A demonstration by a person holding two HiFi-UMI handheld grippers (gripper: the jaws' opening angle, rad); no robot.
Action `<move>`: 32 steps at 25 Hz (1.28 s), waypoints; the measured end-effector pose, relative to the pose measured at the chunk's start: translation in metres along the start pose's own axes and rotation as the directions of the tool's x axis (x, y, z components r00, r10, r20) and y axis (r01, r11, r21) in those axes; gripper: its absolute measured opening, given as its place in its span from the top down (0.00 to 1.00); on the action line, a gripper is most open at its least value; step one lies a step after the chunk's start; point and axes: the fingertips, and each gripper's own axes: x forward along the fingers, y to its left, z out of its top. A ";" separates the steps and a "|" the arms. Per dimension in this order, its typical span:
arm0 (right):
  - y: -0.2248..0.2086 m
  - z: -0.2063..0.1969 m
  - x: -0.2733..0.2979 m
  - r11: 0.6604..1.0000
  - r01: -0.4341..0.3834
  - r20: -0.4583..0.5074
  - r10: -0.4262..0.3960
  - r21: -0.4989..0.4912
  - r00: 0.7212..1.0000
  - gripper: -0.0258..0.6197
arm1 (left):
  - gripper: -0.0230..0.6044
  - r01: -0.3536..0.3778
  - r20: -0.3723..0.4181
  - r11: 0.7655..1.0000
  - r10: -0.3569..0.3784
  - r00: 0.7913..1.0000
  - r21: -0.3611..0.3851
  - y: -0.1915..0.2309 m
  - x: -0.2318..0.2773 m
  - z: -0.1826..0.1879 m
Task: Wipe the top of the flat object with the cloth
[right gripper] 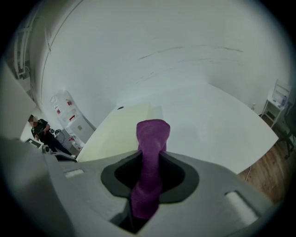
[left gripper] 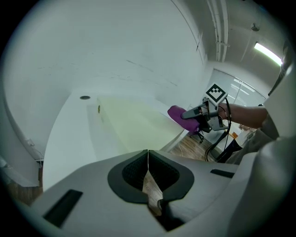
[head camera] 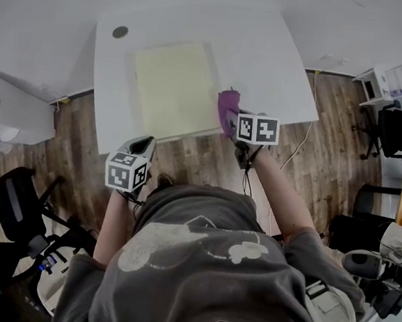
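The person's grey shirt point(head camera: 204, 264) is filling the near view. The right gripper point(right gripper: 149, 169) is clamping a purple cloth point(right gripper: 151, 139), bunched into a narrow roll and sticking forward along the jaws. It is hanging at the near right edge of a pale yellow flat object point(head camera: 173, 89), which is lying lengthwise away from the person on a white table point(head camera: 268, 64). The left gripper point(left gripper: 148, 169), jaws together on nothing, is hovering off the table's near edge.
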 end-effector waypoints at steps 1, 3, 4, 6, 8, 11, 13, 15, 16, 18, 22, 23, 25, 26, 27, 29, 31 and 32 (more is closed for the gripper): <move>0.002 0.005 0.001 1.000 0.004 0.007 -0.004 0.001 1.000 0.82 | 0.97 0.007 0.006 1.000 -0.007 1.000 -0.001 0.001 -0.002 0.001; 0.010 0.014 0.003 1.000 0.006 0.022 -0.006 0.004 1.000 0.82 | 0.97 0.015 0.020 1.000 -0.015 1.000 -0.004 0.006 -0.008 0.001; 0.014 0.017 0.004 1.000 0.007 0.027 -0.007 0.002 1.000 0.82 | 0.97 0.019 0.029 1.000 -0.019 0.999 -0.007 0.009 -0.011 0.001; 0.023 0.021 0.006 1.000 0.011 0.030 -0.010 -0.011 1.000 0.82 | 0.97 0.029 0.045 0.999 -0.028 0.999 -0.016 0.016 -0.020 0.001; 0.034 0.020 0.010 0.999 0.007 0.019 -0.007 -0.034 1.000 0.82 | 0.97 0.033 0.053 0.999 -0.032 0.998 -0.025 0.023 -0.027 -0.001; 0.051 0.022 0.017 0.997 -0.013 0.005 0.013 -0.080 1.000 0.82 | 0.97 0.024 0.054 0.999 -0.022 0.998 -0.027 0.034 -0.034 0.001; 0.059 0.028 0.021 0.994 -0.032 0.008 0.033 -0.106 0.999 0.82 | 0.97 0.008 0.060 1.000 -0.006 0.998 -0.027 0.039 -0.036 0.006; 0.066 0.034 0.026 0.990 -0.059 0.009 0.061 -0.126 0.998 0.82 | 0.97 -0.015 0.081 0.999 0.018 0.997 -0.035 0.042 -0.037 0.013; 0.067 0.037 0.029 0.988 -0.072 0.008 0.074 -0.134 0.997 0.82 | 0.97 -0.028 0.095 0.999 0.032 0.995 -0.043 0.042 -0.037 0.017; 0.066 0.046 0.034 0.985 -0.093 0.012 0.096 -0.147 0.995 0.82 | 0.97 -0.058 0.123 0.996 0.066 0.990 -0.067 0.042 -0.037 0.024; 0.058 0.068 0.038 0.971 -0.155 0.015 0.161 -0.184 0.987 0.82 | 0.97 -0.125 0.165 0.985 0.143 0.976 -0.119 0.032 -0.036 0.039; 0.056 0.073 0.039 0.965 -0.175 0.010 0.180 -0.198 0.984 0.82 | 0.97 -0.141 0.178 0.981 0.164 0.970 -0.131 0.028 -0.037 0.043; 0.054 0.080 0.041 0.948 -0.224 -0.002 0.230 -0.226 0.973 0.82 | 0.97 -0.179 0.197 0.970 0.210 0.958 -0.164 0.021 -0.037 0.048; 0.054 0.083 0.041 0.937 -0.253 -0.010 0.258 -0.241 0.966 0.82 | 0.97 -0.199 0.202 0.963 0.234 0.951 -0.182 0.018 -0.035 0.049; 0.054 0.085 0.042 0.925 -0.281 -0.018 0.286 -0.256 0.958 0.82 | 0.97 -0.218 0.203 0.955 0.258 0.944 -0.199 0.014 -0.034 0.050; 0.052 0.086 0.042 0.900 -0.331 -0.038 0.334 -0.283 0.942 0.82 | 0.97 -0.256 0.201 0.940 0.302 0.932 -0.225 0.005 -0.029 0.051; 0.047 0.085 0.043 0.878 -0.372 -0.061 0.371 -0.301 0.926 0.82 | 0.97 -0.293 0.198 0.922 0.346 0.917 -0.251 -0.005 -0.025 0.053; 0.043 0.085 0.043 0.868 -0.391 -0.075 0.387 -0.307 0.919 0.82 | 0.97 -0.310 0.197 0.912 0.367 0.909 -0.267 -0.010 -0.022 0.054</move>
